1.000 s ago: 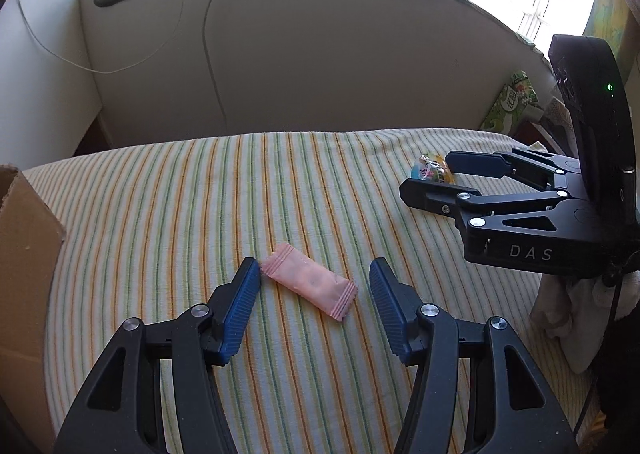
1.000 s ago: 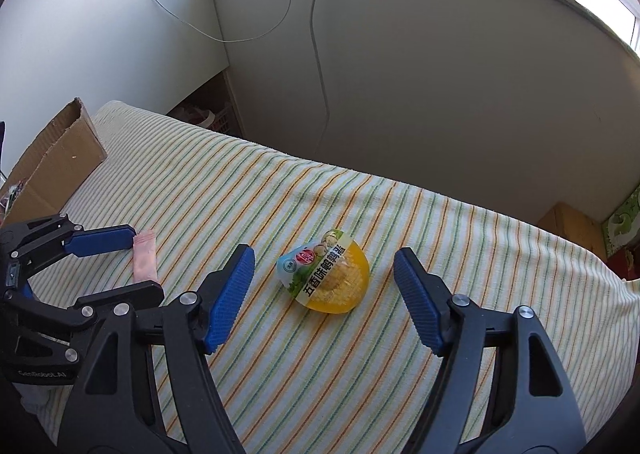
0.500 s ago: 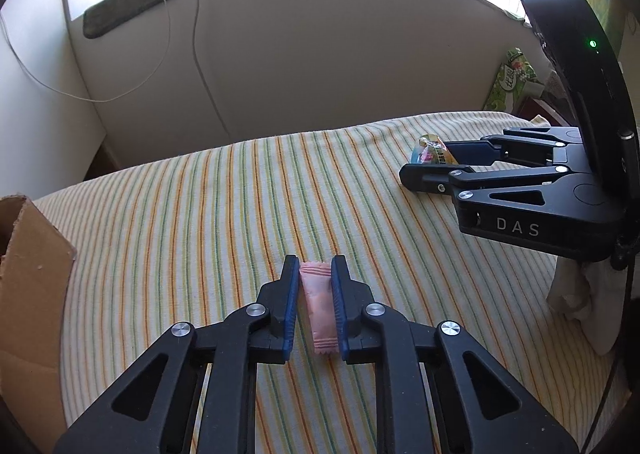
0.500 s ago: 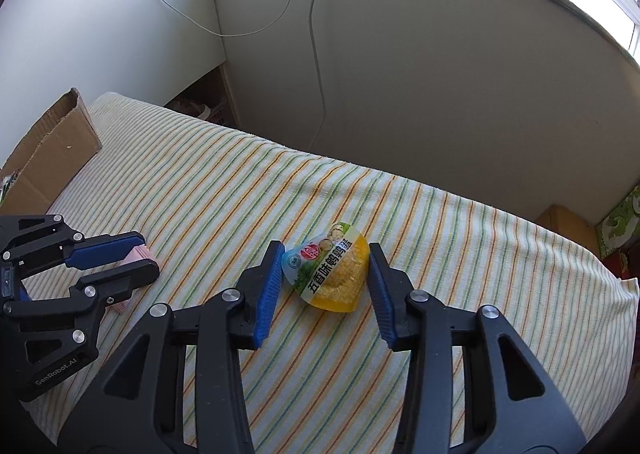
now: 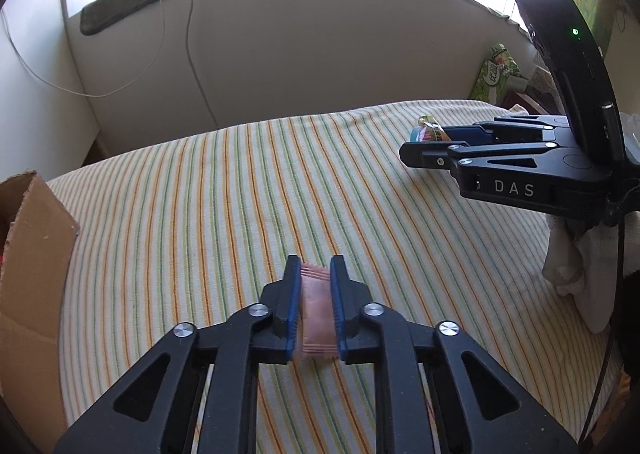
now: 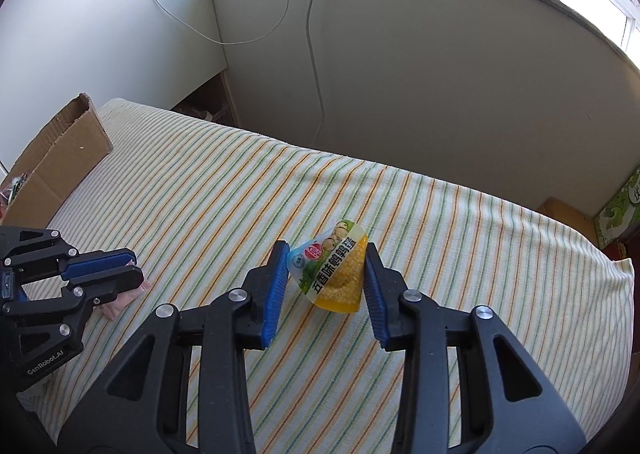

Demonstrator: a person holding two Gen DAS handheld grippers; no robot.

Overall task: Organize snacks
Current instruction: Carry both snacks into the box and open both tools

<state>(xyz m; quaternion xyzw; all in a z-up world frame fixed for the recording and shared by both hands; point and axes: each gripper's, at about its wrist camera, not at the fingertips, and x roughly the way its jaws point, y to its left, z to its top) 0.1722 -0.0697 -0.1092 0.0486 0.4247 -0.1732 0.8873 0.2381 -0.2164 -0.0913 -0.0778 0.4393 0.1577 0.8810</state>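
Note:
My left gripper (image 5: 315, 274) is shut on a pink snack packet (image 5: 316, 310) and holds it just above the striped cloth; it also shows in the right wrist view (image 6: 128, 266) with the pink packet (image 6: 124, 300) poking out below it. My right gripper (image 6: 326, 258) is shut on a yellow snack pouch (image 6: 334, 272) with a green and white label, lifted and tilted. In the left wrist view the right gripper (image 5: 416, 145) is at the right with the pouch (image 5: 426, 130) at its tips.
A striped cloth (image 5: 240, 189) covers the table. An open cardboard box (image 5: 32, 254) stands at the left edge, also in the right wrist view (image 6: 60, 161). A wall with hanging cables is behind. A green carton (image 5: 496, 73) and a white rag (image 5: 572, 254) are at the right.
Both grippers closed from open onto their snacks, the pink packet turned in line with the left fingers, and both snacks have risen a little off the cloth.

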